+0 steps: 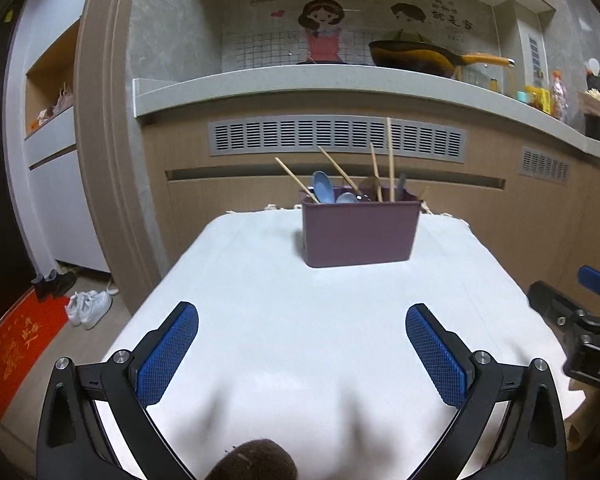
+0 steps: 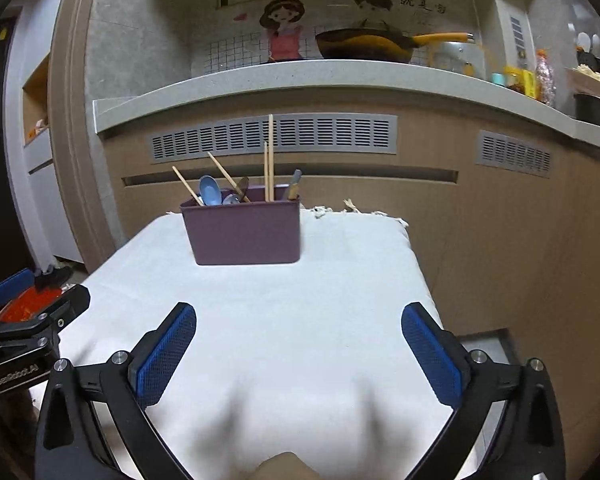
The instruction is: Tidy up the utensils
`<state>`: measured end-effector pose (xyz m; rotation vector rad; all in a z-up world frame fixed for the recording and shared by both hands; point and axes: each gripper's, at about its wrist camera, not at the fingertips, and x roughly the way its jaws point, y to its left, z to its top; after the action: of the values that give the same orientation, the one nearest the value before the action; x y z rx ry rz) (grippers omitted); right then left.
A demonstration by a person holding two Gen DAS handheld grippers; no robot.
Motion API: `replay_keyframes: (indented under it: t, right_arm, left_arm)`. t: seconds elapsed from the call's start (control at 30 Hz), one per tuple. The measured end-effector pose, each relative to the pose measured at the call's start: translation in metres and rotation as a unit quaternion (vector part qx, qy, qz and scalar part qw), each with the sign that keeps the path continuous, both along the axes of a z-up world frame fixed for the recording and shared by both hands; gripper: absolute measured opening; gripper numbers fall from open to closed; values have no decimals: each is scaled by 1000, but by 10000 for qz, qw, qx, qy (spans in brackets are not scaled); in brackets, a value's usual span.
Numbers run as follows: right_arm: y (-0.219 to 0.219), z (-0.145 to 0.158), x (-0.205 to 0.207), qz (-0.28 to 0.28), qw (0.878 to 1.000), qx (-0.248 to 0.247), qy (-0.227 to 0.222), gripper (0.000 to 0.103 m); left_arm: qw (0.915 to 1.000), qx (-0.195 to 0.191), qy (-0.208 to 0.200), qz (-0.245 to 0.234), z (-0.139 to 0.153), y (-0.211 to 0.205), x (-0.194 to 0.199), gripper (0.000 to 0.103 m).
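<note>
Left wrist view: the purple holder (image 1: 359, 233) stands upright on the white cloth (image 1: 300, 320) toward the far edge, in front of the kitchen counter (image 1: 340, 88). Inside the holder are wooden chopsticks (image 1: 390, 160), a light blue spoon (image 1: 322, 186) and metal utensils (image 1: 346, 198); all lean or stand within its walls. No loose utensil is visible on the cloth on the near side of the holder.

Step in hand, as judged: the sorting appears complete or not yet begun. The frames cannot settle which. If more work remains, the next move calls for an approach toward the holder and a narrow pinch on a single thin handle, taken from above so that neighbouring chopsticks are not disturbed.

Left gripper (image 1: 302, 340): jaws spread wide, nothing between the blue pads (image 1: 168, 354), well short of the holder, above the cloth.

Right gripper (image 2: 299, 340): jaws equally wide apart, nothing held, nothing touched. In the right wrist view the holder (image 2: 244, 232) lies ahead and left of centre. Each gripper appears at the edge of the other's view, so they sit side by side on the near side of the holder.
</note>
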<state>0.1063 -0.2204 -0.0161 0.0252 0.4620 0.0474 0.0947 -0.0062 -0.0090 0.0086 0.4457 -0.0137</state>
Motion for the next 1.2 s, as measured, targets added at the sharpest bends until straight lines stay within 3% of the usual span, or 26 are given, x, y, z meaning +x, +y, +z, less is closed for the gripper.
replay_keyframes:
  t: [1.2]
  right_arm:
    - [-5, -6, -7, 36, 9999, -101, 83, 102]
  left_arm:
    - [9997, 84, 45, -231, 3, -13, 0, 103]
